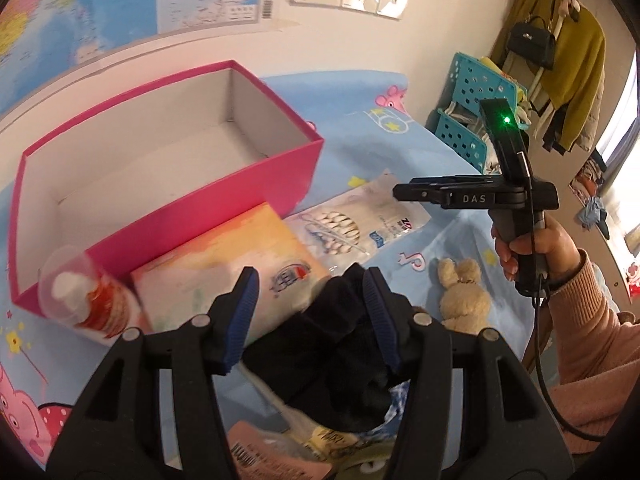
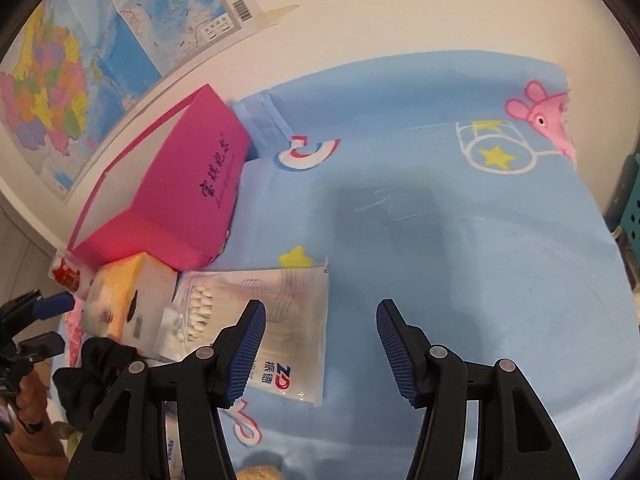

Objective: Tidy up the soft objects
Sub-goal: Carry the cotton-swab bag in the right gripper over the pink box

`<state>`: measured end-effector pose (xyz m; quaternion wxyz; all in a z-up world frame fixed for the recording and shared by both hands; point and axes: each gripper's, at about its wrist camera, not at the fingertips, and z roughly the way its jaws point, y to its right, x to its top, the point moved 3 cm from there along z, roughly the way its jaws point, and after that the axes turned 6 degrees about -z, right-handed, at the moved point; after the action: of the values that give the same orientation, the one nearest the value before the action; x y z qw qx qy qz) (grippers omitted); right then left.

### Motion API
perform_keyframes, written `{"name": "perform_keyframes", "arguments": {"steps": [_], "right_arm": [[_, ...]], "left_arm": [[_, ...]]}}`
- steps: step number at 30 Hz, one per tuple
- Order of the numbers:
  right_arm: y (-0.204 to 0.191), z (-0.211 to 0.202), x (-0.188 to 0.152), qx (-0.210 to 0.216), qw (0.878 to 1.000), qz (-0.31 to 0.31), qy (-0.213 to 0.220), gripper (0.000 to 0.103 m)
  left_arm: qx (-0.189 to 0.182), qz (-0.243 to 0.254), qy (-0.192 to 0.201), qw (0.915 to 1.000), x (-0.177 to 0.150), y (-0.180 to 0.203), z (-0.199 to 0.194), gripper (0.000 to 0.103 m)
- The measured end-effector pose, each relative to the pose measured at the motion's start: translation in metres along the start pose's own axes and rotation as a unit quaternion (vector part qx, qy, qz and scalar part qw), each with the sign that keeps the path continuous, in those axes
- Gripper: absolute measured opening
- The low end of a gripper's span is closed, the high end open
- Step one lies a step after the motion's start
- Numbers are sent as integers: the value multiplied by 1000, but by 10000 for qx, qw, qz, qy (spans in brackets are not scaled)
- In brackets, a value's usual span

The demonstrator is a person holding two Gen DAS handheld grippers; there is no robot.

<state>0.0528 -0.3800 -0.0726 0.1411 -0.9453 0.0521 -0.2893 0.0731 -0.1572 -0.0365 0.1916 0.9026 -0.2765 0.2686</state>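
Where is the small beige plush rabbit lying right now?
In the left wrist view, the small beige plush rabbit lies on the blue sheet, right of the black cloth.

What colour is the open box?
Pink outside, grey-white inside; the box shows best in the left wrist view.

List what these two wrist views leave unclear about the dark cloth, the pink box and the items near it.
- Dark cloth, left wrist view: left gripper fingers hide its sides; contact unclear.
- Pink box, right wrist view: only outer walls show, interior hidden.
- Plush toy, right wrist view: cut off by the bottom edge.
- Tissue pack, left wrist view: print blurred.
- Right gripper: open, over bare sheet.
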Motion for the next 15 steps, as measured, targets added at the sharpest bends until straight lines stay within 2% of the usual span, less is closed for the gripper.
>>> {"name": "perform_keyframes", "arguments": {"steps": [2,3,4,6,7,10,13,15], "right_arm": [[-2,5,-1,36,9999,-93,-93,51],[-3,7,-2,22,9998,-154,-145,35],[-3,9,-3,-19,9996,-205,-170,24],[-3,9,-2,100,9996,-198,-159,12],[-1,8,-3,131,9996,-189,-149,10],[2,6,-6,-238,9990,-354,-140,5],[8,-1,-11,-117,9996,-258,-74,5],[11,-5,-13,141,9999,-90,-24,4]], "left_arm": [[-33,11,-49,10000,3,4,5,56],[-44,17,-73,10000,4,6,7,56],[-42,24,-90,9999,6,8,10,56],[-85,28,-149,9998,9,12,16,56],[-109,27,-184,9998,10,13,19,56],[-142,72,-287,9995,12,20,28,56],[-177,161,-406,9989,14,26,37,56],[-243,137,-541,9981,16,30,46,56]]}}
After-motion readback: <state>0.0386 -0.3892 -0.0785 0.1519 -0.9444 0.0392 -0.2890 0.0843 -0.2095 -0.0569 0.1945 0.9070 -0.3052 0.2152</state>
